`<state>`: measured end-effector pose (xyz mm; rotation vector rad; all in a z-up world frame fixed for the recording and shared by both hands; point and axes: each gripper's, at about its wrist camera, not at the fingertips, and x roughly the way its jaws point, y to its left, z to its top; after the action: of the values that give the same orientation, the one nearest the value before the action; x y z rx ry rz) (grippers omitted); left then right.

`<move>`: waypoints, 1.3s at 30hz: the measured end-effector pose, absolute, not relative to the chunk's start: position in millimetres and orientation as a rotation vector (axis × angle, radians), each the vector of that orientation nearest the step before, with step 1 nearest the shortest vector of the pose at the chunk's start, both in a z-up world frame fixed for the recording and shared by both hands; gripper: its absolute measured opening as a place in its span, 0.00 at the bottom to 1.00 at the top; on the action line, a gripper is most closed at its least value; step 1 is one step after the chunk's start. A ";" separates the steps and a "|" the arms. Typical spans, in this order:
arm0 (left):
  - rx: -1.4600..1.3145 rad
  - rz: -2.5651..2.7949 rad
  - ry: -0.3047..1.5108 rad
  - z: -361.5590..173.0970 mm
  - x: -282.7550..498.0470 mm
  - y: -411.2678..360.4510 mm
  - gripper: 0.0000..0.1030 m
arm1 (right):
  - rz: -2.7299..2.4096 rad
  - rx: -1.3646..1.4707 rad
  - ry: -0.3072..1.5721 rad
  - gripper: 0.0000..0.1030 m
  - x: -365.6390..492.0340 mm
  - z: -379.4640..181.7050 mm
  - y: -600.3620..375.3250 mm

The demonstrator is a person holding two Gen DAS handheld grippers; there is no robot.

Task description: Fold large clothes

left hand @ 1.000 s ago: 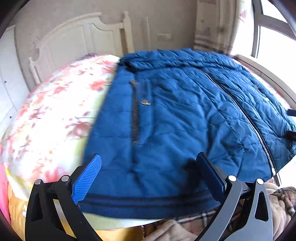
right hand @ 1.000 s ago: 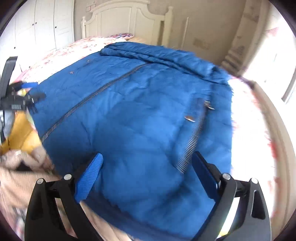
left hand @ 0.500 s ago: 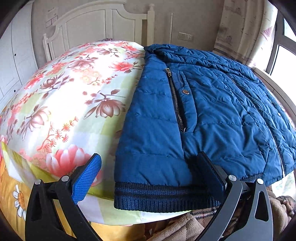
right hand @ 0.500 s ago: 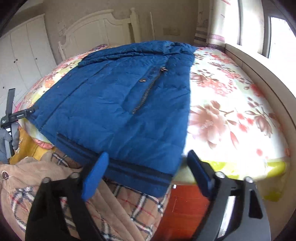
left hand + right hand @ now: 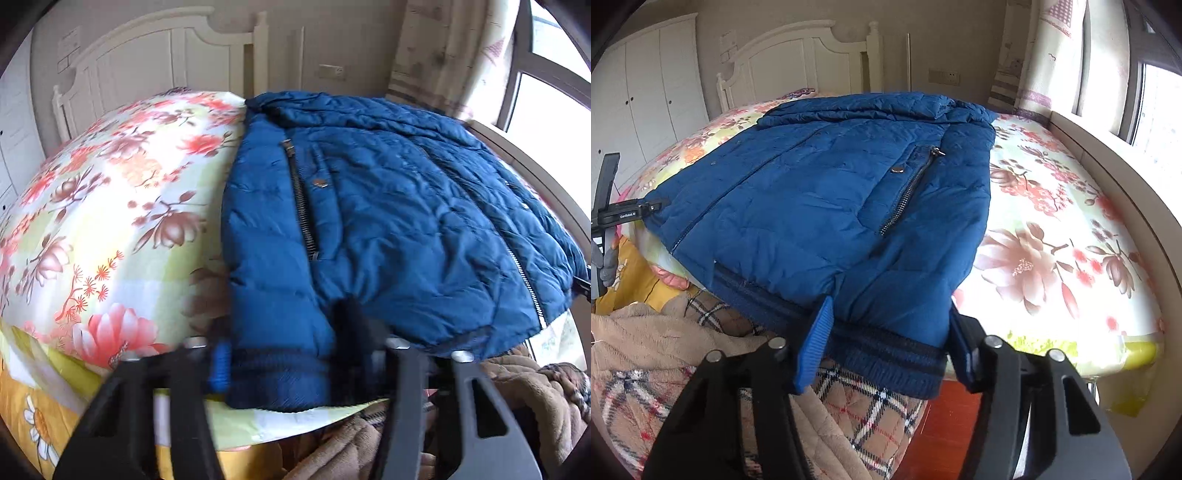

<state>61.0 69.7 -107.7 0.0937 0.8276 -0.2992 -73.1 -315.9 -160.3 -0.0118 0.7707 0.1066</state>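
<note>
**On the bed: both claws at the jacket's hem**

Across the bed with the pale floral sheet (image 5: 1052,229) lies the big quilted blue padded jacket (image 5: 820,206), front up and zipped, its collar towards the white wooden headboard (image 5: 798,62) and its dark ribbed knit hem (image 5: 886,354) hanging over the near edge of the mattress. It covers the middle of the bed, with bare sheet on both sides of it.

Below that edge a heap of beige plaid-lined fleece clothing (image 5: 713,362) is piled, touching the hem from underneath.

The left claw (image 5: 284,365) sits at one corner of the hem. Its jaws are closing, with the ribbed band and a bunch of quilted fabric between them; the picture is smeared there, and the blue pads (image 5: 220,365) look pressed against the cloth.

The right claw (image 5: 886,347) sits at the opposite corner. Its jaws are also closing, with the hem between them; the blue ribbed pad (image 5: 814,343) touches the fabric, which puckers upward beside it.

A metal pocket zipper (image 5: 908,192) runs slantwise on the chest panel, a small snap stud (image 5: 896,170) just beside it.
</note>
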 end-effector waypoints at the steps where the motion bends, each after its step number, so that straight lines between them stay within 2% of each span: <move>1: 0.113 -0.297 0.816 -106.6 59.7 65.5 0.30 | 0.111 -0.032 0.756 0.37 -74.9 -157.6 -313.4; 2: 0.130 -0.291 0.805 -105.8 58.4 62.1 0.27 | 0.115 -0.047 0.744 0.29 -76.1 -155.1 -311.7; 5: 0.148 -0.287 0.765 -99.4 50.7 58.1 0.21 | 0.124 -0.055 0.722 0.20 -79.7 -149.4 -309.9; 13: 0.168 -0.302 0.721 -59.1 -25.1 81.0 0.20 | 0.275 -0.070 0.725 0.16 -142.8 -114.5 -307.8; 19: -0.016 -0.361 0.595 -11.4 -55.1 108.3 0.20 | 0.314 0.005 0.557 0.16 -176.9 -57.0 -310.0; 24: -0.176 -0.413 0.489 48.0 17.8 111.1 0.20 | 0.243 -0.023 0.483 0.16 -110.6 -5.2 -318.5; 31: -0.398 -0.383 0.602 87.3 223.1 84.8 0.21 | 0.139 0.076 0.498 0.16 66.2 32.6 -357.3; 33: -0.452 -0.372 0.654 82.8 289.5 79.1 0.23 | 0.123 0.160 0.528 0.21 120.3 28.7 -375.0; 35: -0.500 -0.363 0.703 69.6 336.4 74.7 0.26 | 0.107 0.276 0.577 0.34 176.8 18.7 -397.8; 36: -0.539 -0.355 0.742 59.3 362.6 77.4 0.26 | 0.089 0.327 0.606 0.44 198.2 13.1 -408.6; 39: -0.624 -0.345 0.808 30.8 400.9 97.1 0.29 | 0.051 0.457 0.647 0.62 236.1 -1.5 -440.1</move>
<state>400.9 97.1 30.8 -0.6239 0.8078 -0.3448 236.1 -440.1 -1.5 0.4568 0.6473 0.0505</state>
